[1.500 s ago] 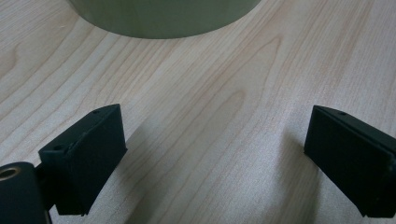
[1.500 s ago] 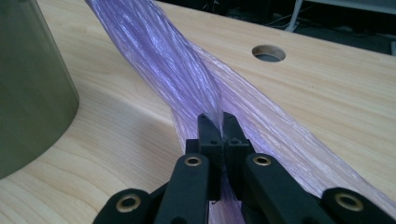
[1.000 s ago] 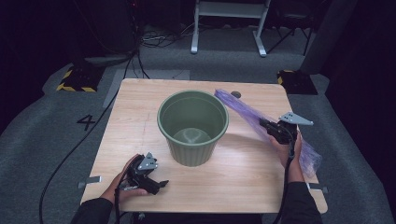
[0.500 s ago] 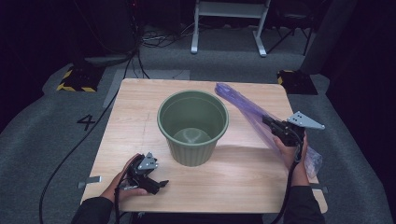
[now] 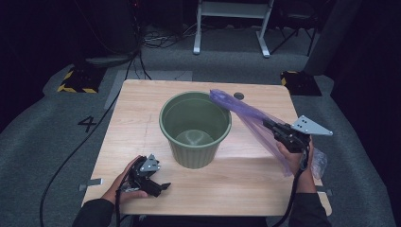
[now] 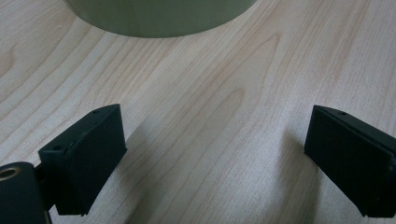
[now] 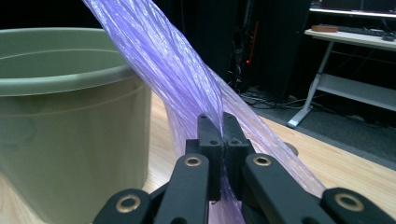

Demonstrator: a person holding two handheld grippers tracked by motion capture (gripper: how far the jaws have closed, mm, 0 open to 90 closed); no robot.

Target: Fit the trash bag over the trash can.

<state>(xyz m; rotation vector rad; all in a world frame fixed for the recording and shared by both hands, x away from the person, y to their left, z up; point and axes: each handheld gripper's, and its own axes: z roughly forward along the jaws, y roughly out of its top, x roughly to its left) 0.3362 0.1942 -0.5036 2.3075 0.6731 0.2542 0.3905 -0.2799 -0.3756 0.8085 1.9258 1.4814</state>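
A green plastic bucket (image 5: 195,127) stands empty in the middle of the wooden table (image 5: 142,104). A thin purple plastic bag (image 5: 246,116) stretches from beside the bucket's right rim down past my right gripper (image 5: 268,125), which is shut on it, lifted above the table's right side. In the right gripper view the bag (image 7: 163,70) is pinched between the closed jaws, with the bucket (image 7: 70,121) to the left. My left gripper (image 5: 158,187) rests at the table's front left, open with nothing between its fingers (image 6: 88,154), and the bucket's base (image 6: 159,18) lies ahead.
A dark round hole (image 5: 239,96) marks the tabletop behind the bag. Crumpled clear plastic (image 5: 319,163) lies by the right edge. A white metal stand (image 5: 231,23) and cables sit on the grey floor beyond the table.
My right gripper has risen and shifted toward the bucket, lifting the purple bag so its upper end now reaches the bucket's rim. The left gripper has stayed put.
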